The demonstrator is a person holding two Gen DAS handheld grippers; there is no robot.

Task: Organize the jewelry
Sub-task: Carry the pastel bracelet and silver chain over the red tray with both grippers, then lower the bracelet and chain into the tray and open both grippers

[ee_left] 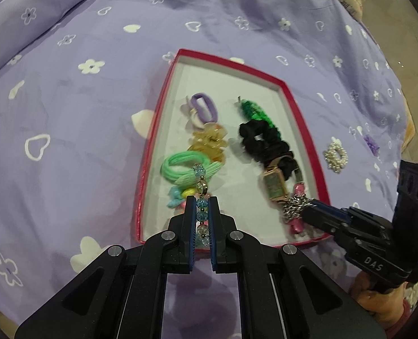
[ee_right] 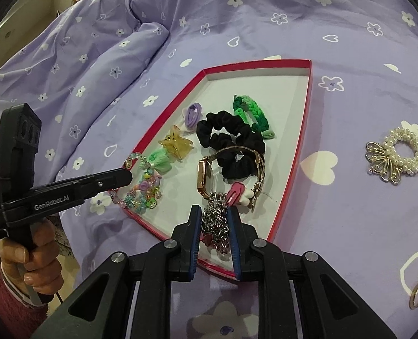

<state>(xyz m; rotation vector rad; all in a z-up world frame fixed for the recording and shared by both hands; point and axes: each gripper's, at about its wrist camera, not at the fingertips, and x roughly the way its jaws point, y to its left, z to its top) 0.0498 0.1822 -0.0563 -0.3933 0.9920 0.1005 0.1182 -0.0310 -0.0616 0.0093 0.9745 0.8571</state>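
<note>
Left gripper (ee_left: 202, 202) clenched on blue glass-bead bracelet (ee_left: 201, 195), long axis running straight out between the jaws. Right gripper (ee_right: 215, 212) clamped on bunched silver chain (ee_right: 216, 220). Both reached low over shallow red-rimmed white box (ee_left: 307, 130) on the bed, holding scrunchies, clips and gold square watch (ee_right: 206, 176) beyond the jaws.

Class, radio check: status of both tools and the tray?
Left tool shut on beaded bracelet. Right tool shut on silver chain. Both over red tray. Pearl scrunchie outside.

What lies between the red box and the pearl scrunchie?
In the right wrist view, only bare purple bedsheet lies between the red box and the pearl scrunchie; nothing else lies there.
</note>
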